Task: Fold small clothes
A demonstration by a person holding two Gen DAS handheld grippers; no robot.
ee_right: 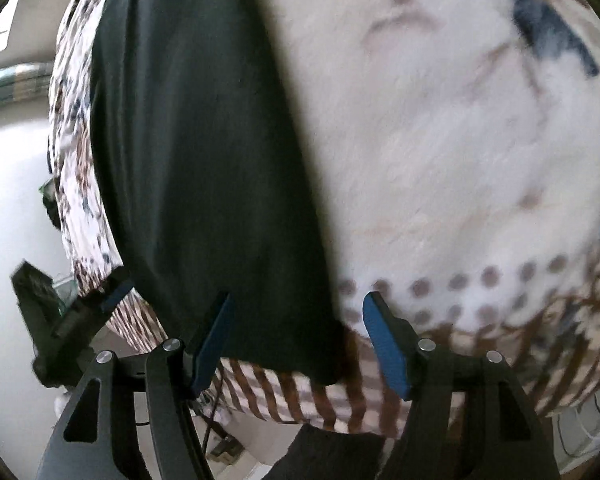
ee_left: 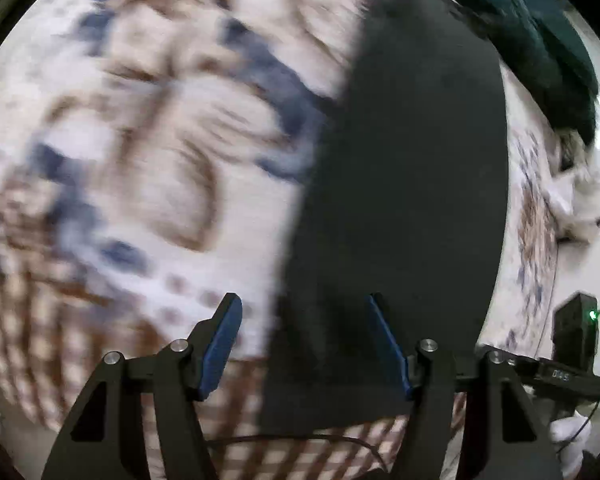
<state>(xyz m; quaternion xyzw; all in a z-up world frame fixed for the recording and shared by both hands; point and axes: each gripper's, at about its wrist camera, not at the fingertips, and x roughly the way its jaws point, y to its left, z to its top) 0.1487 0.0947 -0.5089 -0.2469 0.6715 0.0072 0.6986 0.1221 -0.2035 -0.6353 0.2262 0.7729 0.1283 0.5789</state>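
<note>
A long black garment [ee_left: 412, 184] lies flat on a patterned white, brown and blue blanket [ee_left: 148, 152]. It also shows in the right wrist view [ee_right: 204, 160] as a dark strip on the same blanket [ee_right: 440, 140]. My left gripper [ee_left: 304, 312] is open, its blue-padded fingers straddling the garment's near left edge. My right gripper [ee_right: 298, 308] is open, with the garment's near right corner between its fingers. Neither holds anything. Both views are motion-blurred.
A dark teal cloth [ee_left: 540, 40] is heaped at the blanket's far right. The right gripper's body with a green light [ee_left: 576, 340] and a cable sits to the right. The left gripper [ee_right: 60, 320] shows at lower left of the right wrist view. A white floor [ee_right: 12, 200] lies beyond the blanket edge.
</note>
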